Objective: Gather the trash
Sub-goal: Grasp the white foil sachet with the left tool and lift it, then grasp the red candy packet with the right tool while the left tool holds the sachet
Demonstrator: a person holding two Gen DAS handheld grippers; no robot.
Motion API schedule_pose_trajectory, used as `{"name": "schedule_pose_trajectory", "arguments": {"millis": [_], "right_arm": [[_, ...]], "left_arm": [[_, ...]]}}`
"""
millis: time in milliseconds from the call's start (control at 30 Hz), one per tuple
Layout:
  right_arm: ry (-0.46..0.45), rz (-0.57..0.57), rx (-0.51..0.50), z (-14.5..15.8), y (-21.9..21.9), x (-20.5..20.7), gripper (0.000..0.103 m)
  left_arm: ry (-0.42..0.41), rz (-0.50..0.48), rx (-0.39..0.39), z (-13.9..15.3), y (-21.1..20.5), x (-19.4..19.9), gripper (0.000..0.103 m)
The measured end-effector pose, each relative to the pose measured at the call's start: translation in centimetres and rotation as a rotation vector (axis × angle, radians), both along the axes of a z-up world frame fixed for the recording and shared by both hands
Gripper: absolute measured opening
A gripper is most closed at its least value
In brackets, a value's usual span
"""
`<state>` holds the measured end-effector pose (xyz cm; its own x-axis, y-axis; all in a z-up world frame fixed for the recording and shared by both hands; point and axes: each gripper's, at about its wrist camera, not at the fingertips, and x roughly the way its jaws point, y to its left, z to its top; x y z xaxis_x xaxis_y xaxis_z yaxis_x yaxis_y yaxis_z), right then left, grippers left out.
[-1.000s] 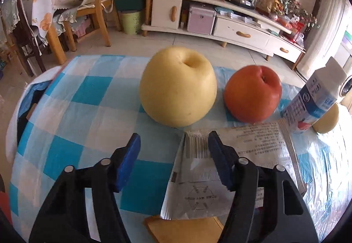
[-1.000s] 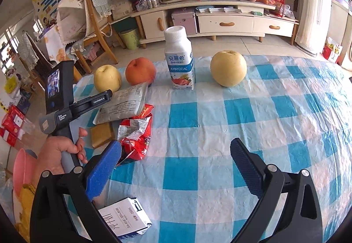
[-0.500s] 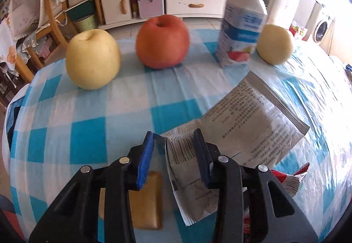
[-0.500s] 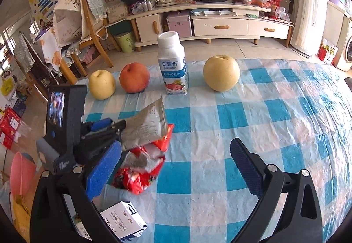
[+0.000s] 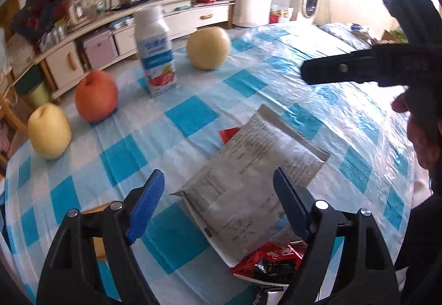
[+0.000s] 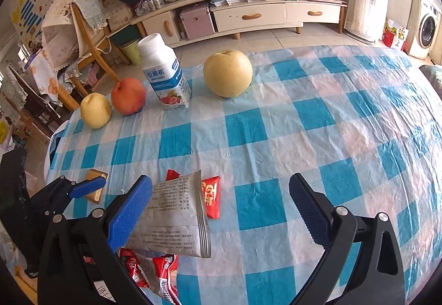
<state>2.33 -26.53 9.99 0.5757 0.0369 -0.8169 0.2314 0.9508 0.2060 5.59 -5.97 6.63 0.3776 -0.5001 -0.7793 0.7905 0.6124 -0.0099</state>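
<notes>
Left gripper point(image 5: 218, 208) tilted down, jaws opening over silver wrapper point(image 5: 248, 180)

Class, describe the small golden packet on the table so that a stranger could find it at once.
Start at the table with the blue-and-white checked cloth. Go to its left edge, well in front of the row of fruit and the yogurt bottle. There, left of the silver wrapper, lies the golden packet: flat, square and shiny gold, unlike the printed silver and red wrappers.
</notes>
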Motion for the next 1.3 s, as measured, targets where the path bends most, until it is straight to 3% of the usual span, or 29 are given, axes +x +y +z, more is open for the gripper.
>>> {"name": "schedule_pose_trajectory", "arguments": {"millis": [100, 167, 500, 700, 900, 1300], "right_arm": [[0.006, -0.005, 0.008, -0.2, -0.4, -0.1, 0.098], [0.011, -0.006, 0.017, -0.4, -0.6, -0.2, 0.098], [0.043, 0.013, 0.018, -1.5, -0.5, 0.4, 0.098], [0.049, 0.025, 0.014, -1.7, -0.1, 0.5, 0.098], [0.053, 0.031, -0.009, -1.8, 0.3, 0.8, 0.098], [0.057, -0.006, -0.035, -2.7, -1.0, 1.2, 0.098]], "left_arm": [[-0.033, -0.154, 0.070, -1.3, -2.7, -1.3, 0.091], [-0.006, -0.196, 0.116, -2.7, -3.6, -0.8, 0.091], [0.138, -0.245, 0.056, -3.6, -3.8, 2.2, 0.092], [0.135, -0.287, 0.069, -4.2, -4.2, 0.8, 0.096], [0.090, -0.225, 0.098, -5.3, -4.9, 1.1, 0.096], [0.057, -0.051, 0.062, -4.8, -3.4, 0.1, 0.070]]}}
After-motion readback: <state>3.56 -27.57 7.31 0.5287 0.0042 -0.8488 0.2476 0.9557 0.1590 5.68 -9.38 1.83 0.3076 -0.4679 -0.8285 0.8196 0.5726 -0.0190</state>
